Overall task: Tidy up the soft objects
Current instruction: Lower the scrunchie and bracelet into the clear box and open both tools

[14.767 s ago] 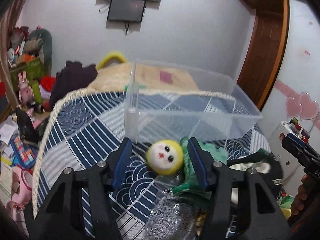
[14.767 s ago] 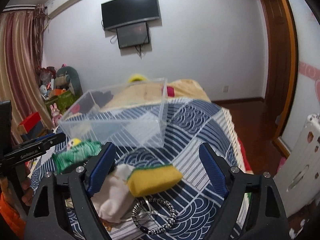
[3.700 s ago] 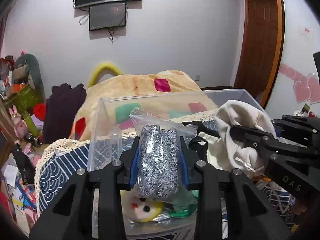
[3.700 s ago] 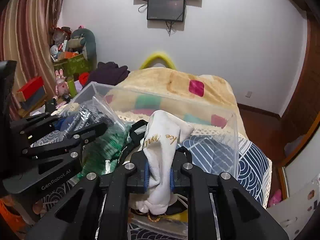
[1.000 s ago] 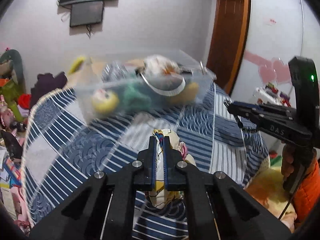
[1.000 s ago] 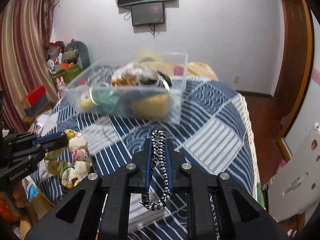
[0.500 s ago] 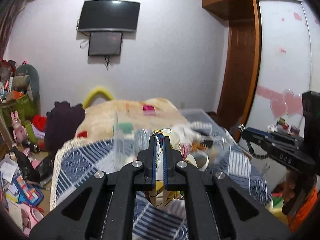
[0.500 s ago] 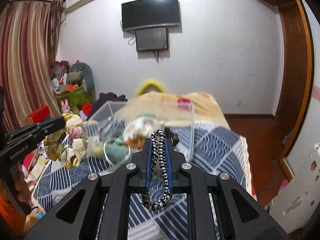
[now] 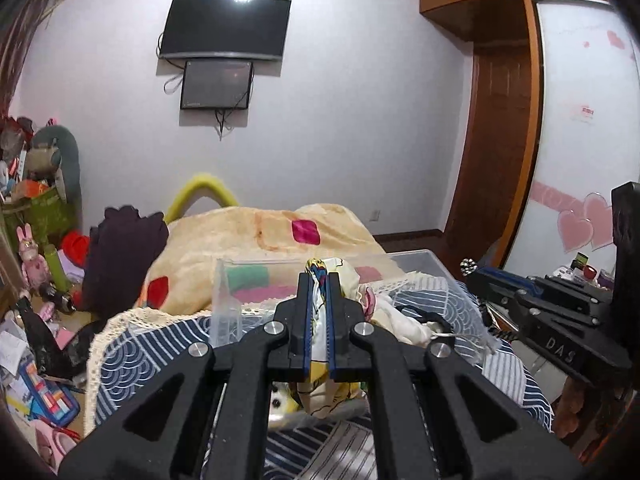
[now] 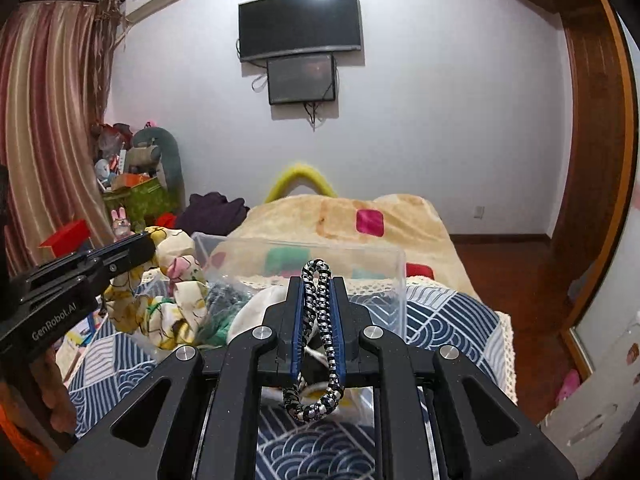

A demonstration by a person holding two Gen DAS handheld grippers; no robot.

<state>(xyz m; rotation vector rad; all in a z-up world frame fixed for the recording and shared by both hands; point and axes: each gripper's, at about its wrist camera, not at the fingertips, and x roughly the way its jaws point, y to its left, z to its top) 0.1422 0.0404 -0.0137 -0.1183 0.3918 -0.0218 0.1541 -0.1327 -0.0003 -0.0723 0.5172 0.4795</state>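
My left gripper [image 9: 319, 280] is shut on a yellow patterned cloth [image 9: 325, 394] and holds it over the clear plastic bin [image 9: 416, 258]; from the right wrist view the cloth [image 10: 168, 304] hangs at the bin's left side. My right gripper [image 10: 316, 284] is shut on a black-and-white braided cord [image 10: 326, 360], held just in front of the bin [image 10: 360, 252]. The bin holds a white cloth [image 10: 260, 308], a green item [image 10: 216, 328] and a yellow-faced doll [image 9: 280, 400]. The right gripper also shows in the left wrist view [image 9: 472, 270].
The bin stands on a bed with a blue patterned cover [image 10: 448, 320] and a beige blanket [image 9: 256, 228] behind. A dark garment [image 9: 120, 248] lies at the left. Toys and clutter [image 9: 36, 216] fill the left floor. A wooden door [image 9: 496, 152] is at right.
Both grippers have moved closer to the bin and a little lower, still holding the cloth and the cord. The bin now sits right under the fingertips.
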